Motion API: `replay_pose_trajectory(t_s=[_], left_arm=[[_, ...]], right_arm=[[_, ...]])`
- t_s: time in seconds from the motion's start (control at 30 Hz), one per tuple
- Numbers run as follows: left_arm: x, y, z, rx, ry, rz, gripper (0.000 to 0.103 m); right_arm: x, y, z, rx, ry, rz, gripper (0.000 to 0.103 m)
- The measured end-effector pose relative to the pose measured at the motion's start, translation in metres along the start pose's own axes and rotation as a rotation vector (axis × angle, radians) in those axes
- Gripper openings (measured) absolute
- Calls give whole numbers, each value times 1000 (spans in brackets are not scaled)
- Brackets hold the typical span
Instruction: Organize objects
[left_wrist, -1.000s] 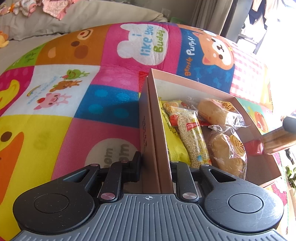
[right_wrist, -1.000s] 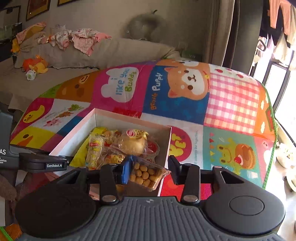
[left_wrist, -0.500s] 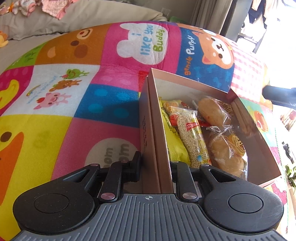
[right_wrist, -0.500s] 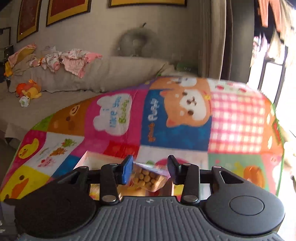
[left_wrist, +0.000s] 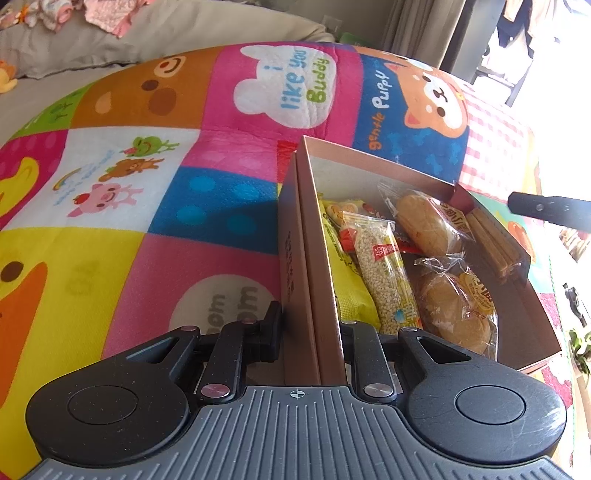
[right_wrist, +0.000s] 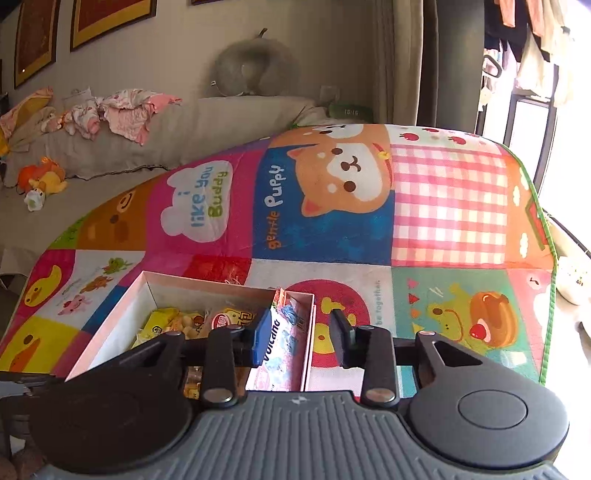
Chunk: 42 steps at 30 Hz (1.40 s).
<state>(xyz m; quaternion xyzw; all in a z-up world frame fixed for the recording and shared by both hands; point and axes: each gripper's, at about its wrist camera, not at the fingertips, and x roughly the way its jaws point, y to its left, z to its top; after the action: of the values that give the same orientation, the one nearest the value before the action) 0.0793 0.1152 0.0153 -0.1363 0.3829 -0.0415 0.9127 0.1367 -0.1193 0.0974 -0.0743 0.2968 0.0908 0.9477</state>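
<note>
A pink cardboard box (left_wrist: 321, 258) lies on the cartoon play mat (left_wrist: 147, 184). My left gripper (left_wrist: 310, 332) is shut on the box's near left wall. Inside lie a grain bar (left_wrist: 384, 273), two wrapped buns (left_wrist: 424, 225), a yellow packet (left_wrist: 351, 295) and a biscuit pack (left_wrist: 487, 236) along the right wall. In the right wrist view my right gripper (right_wrist: 301, 338) is open and empty above the box's right side (right_wrist: 308, 332), over the pink biscuit pack (right_wrist: 284, 332). The right gripper also shows at the left wrist view's right edge (left_wrist: 550, 210).
A grey sofa (right_wrist: 147, 140) with clothes and soft toys stands beyond the mat. Curtains and a window are at the right. The mat's green edge (right_wrist: 546, 295) runs along the right side.
The right gripper let go of the snack pack it held; the pack now lies along the box's right wall. Its jaws have opened and it has drawn back above the box.
</note>
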Motion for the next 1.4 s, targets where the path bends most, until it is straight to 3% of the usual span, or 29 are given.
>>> replay_pose_trajectory(t_s=[0.17, 0.3, 0.37, 0.53, 0.6, 0.7, 0.83, 0.87, 0.97, 1.03, 1.07, 1.1, 1.13, 1.17, 1.3, 1.37, 1.4], left_arm=[[0, 0, 0, 1, -1, 0, 22], [0, 0, 0, 2, 0, 0, 22], [0, -1, 0, 2, 3, 2, 22], [1, -7, 3, 7, 22, 34, 18], [2, -12, 6, 12, 34, 61, 18], [9, -20, 13, 13, 53, 87, 18], [29, -38, 35, 5, 86, 75, 17], [35, -44, 41, 18, 91, 70, 18], [58, -60, 58, 131, 86, 75, 20], [74, -64, 63, 217, 91, 117, 34], [77, -62, 65, 252, 62, 134, 37], [81, -59, 66, 269, 37, 164, 48], [83, -55, 68, 254, 25, 190, 58], [85, -50, 71, 223, 22, 201, 61], [72, -46, 75, 169, 0, 223, 52], [43, -52, 69, 184, -81, 213, 52], [27, -54, 64, 191, -124, 213, 52]], right_arm=[[31, 11, -20, -52, 114, -50, 28], [20, 0, -36, -57, 146, -43, 29], [3, -8, -41, -50, 133, -23, 36], [-62, -27, -62, -26, 78, 131, 65], [-79, -30, -75, -27, 84, 228, 71], [-82, -23, -93, -56, 101, 295, 71], [-47, -17, -98, -61, 127, 204, 65], [-34, -21, -95, -28, 144, 216, 65], [-11, -29, -87, 7, 101, 131, 67], [2, -38, -81, 42, 86, 77, 67], [6, -43, -78, 69, 88, 73, 67], [9, -50, -75, 98, 88, 99, 67], [10, -53, -75, 106, 84, 114, 67], [9, -54, -75, 99, 75, 123, 67], [5, -53, -81, 77, 49, 71, 69], [-6, -56, -85, 93, 41, 49, 77], [-14, -59, -89, 113, 35, 52, 88]])
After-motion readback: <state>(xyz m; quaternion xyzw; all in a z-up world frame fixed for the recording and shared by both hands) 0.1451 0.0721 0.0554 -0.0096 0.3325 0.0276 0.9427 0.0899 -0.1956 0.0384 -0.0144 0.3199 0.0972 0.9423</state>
